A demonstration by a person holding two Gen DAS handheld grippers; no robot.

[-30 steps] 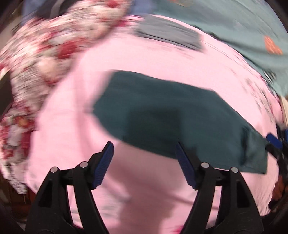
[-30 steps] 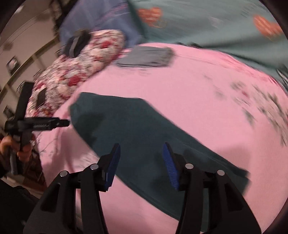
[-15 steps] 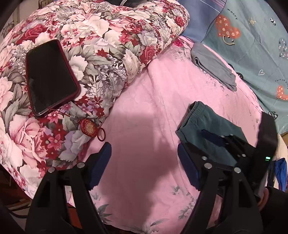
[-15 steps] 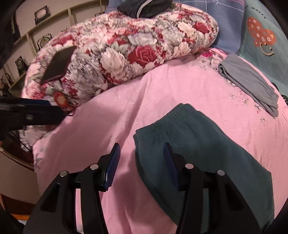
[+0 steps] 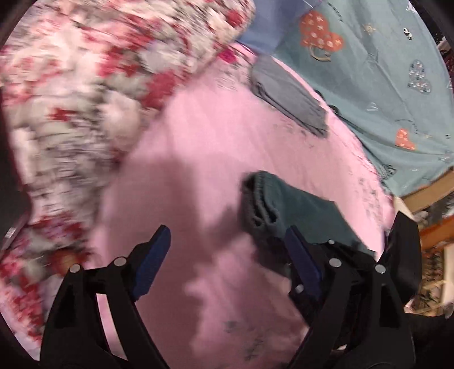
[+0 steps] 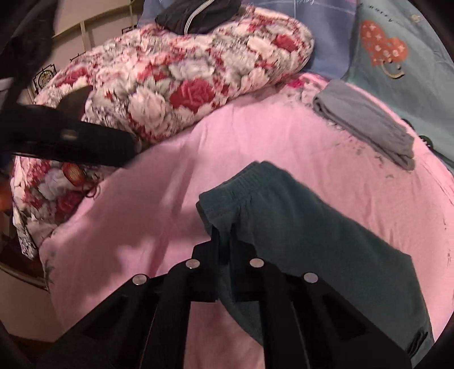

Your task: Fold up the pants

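Dark teal pants (image 6: 306, 227) lie on a pink bedsheet (image 6: 159, 198), waistband toward the floral quilt. My right gripper (image 6: 224, 238) is shut on the near corner of the waistband, which bunches up between the fingers. In the left wrist view the pants (image 5: 295, 207) lie right of centre. My left gripper (image 5: 227, 249) is open and empty over bare pink sheet (image 5: 198, 159), left of the waistband. The right gripper's black body (image 5: 403, 249) shows at that view's right edge.
A rolled floral quilt (image 6: 181, 79) lies along the left with a dark garment (image 6: 195, 14) on top. Folded grey pants (image 6: 366, 122) lie at the far side of the sheet. A teal blanket (image 5: 383, 73) with heart prints lies behind. The bed edge runs along the lower left.
My right gripper has closed on the waistband corner, which now bunches up. My left gripper has swung slightly right, still open, and its view is blurred by motion.
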